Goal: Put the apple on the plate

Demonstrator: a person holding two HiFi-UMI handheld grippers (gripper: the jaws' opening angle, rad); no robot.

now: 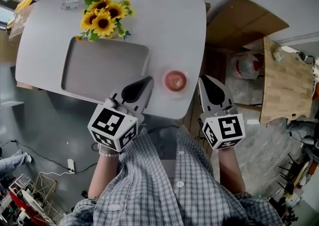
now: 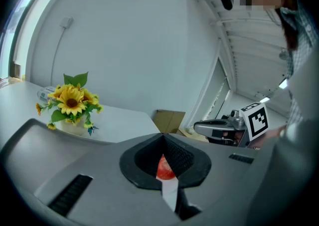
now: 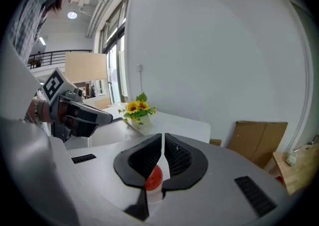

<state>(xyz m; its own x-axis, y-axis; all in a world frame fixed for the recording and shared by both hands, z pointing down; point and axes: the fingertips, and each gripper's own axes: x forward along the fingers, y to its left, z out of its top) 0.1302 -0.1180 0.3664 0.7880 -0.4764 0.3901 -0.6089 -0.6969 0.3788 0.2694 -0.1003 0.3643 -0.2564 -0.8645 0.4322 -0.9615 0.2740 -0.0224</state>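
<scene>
Well, big white rounded counter (image 1: 174, 25) carries a grey rectangular tray (image 1: 104, 65) left of centre, w/ a yellow sunflower bunch (image 1: 103, 18) at its far edge. Left gripper (image 1: 148, 80) & right gripper (image 1: 203, 80) hover at the near edge, fingers closed on both, nothing btwn them. Red round apple (image 1: 175, 80) sits btwn the two, right of tray, on what looks like a small white plate (image 1: 175, 92).
</scene>
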